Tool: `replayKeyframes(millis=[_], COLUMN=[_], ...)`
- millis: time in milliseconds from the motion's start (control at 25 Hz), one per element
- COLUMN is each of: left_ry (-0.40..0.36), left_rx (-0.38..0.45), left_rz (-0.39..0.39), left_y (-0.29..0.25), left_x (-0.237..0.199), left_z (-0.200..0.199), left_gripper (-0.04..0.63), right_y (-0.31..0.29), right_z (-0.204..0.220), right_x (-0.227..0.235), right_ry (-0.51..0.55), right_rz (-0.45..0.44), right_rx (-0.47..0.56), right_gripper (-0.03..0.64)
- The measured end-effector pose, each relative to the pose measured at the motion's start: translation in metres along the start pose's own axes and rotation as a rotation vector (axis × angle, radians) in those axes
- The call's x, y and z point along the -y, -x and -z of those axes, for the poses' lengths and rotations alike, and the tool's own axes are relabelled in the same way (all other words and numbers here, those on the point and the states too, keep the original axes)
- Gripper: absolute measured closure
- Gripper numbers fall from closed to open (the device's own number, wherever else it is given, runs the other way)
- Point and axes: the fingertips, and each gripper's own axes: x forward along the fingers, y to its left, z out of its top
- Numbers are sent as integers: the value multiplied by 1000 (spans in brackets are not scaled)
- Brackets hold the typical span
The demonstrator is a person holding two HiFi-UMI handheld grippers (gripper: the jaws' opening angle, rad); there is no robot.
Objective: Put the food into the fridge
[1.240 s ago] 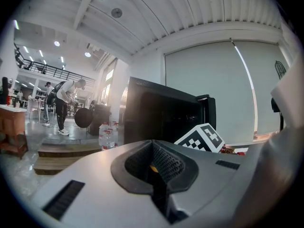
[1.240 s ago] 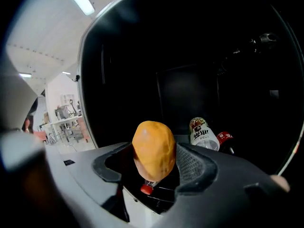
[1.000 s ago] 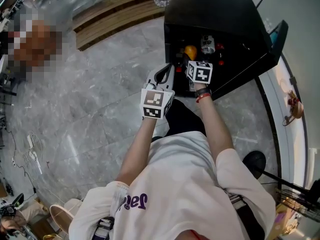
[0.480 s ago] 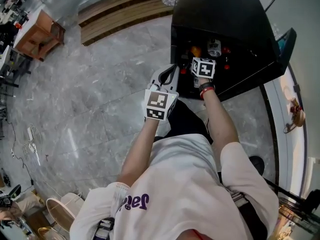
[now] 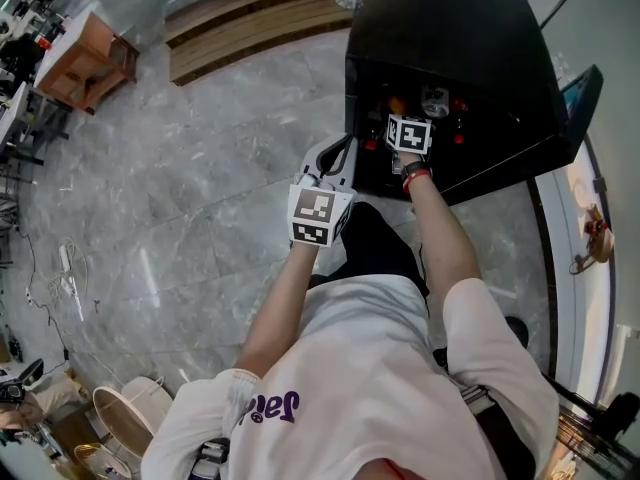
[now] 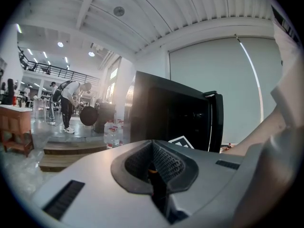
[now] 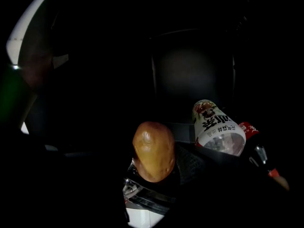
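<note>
The black fridge stands open at the upper right of the head view, its door swung to the right. My right gripper reaches inside it, shut on a brown potato that stands upright between the jaws in the dark interior. In the right gripper view a labelled bottle lies just right of the potato. My left gripper hangs outside the fridge's front, left of the right one. Its jaws are shut with nothing between them, and the fridge rises beyond them.
A red-capped bottle lies beside the labelled one inside the fridge. Grey marble floor spreads to the left, with a wooden step at the top and a wooden table at the far left. Water bottles stand by the fridge.
My right gripper has moved further into the fridge with the potato. The left gripper has stayed about where it was, outside the fridge.
</note>
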Motion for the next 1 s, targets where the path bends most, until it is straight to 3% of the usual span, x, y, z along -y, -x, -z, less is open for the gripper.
replayKeyframes(millis=[1000], left_ry=[37], left_rx=[-14], left_rz=[-25], left_y=[10], left_x=[-5], left_z=[-2], left_gripper=[578], right_y=[6], right_z=[6], right_x=[-1], right_ry=[-30], right_rz=[-6], right_rx=[-22], right_gripper=[307])
